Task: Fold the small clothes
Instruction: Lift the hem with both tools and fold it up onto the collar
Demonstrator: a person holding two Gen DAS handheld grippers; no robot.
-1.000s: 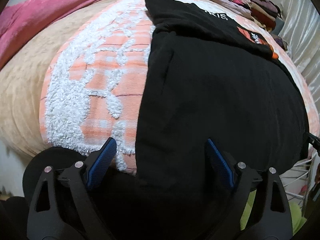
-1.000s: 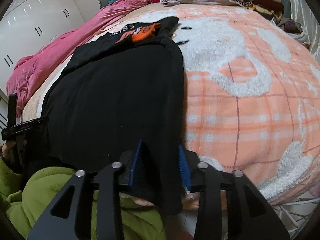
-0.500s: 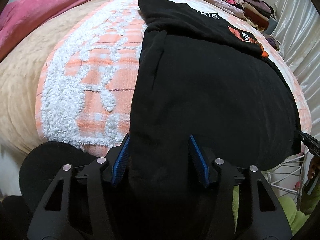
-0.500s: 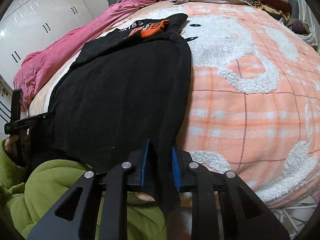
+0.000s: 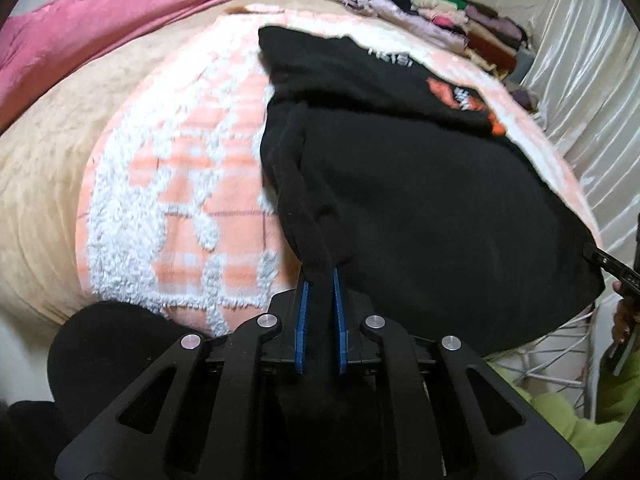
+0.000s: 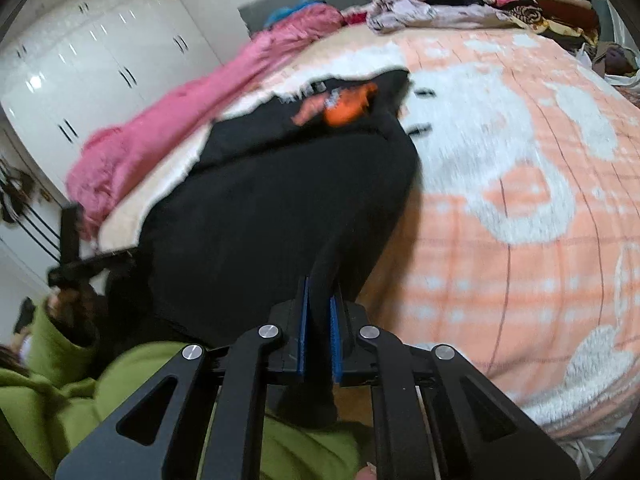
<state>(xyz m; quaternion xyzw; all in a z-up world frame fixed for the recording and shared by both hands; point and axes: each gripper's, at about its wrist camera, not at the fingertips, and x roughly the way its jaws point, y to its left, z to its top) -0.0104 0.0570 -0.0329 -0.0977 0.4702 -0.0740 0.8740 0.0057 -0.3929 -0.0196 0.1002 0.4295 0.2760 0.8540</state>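
My left gripper [image 5: 320, 280] is clamped on the near hem of the black garment [image 5: 420, 200], the cloth pinched into a ridge between the blue pads [image 5: 302, 320] and drawn taut toward the tool. My right gripper [image 6: 320, 292] is likewise clenched on the same garment [image 6: 280, 208], at its near right corner, with a fold of black fabric rising between its pads and a flap hanging below them.

The garment lies spread on the peach and white blanket [image 5: 180, 200] covering the bed, its far end bearing an orange print [image 6: 340, 108] with white lettering (too blurred to read). Its near edge is lifted off the blanket where both tools hold it; the rest lies flat.

Beyond the blanket a pink quilt [image 5: 100, 28] runs along the left side. A stack of folded clothes [image 5: 480, 28] sits at the far right corner, with a loose pale lilac piece [image 5: 380, 0] beside it. White wardrobe doors [image 6: 80, 68] stand past the pink quilt in the right wrist view. My green sleeve [image 6: 60, 380] shows at lower left there, the other tool above it
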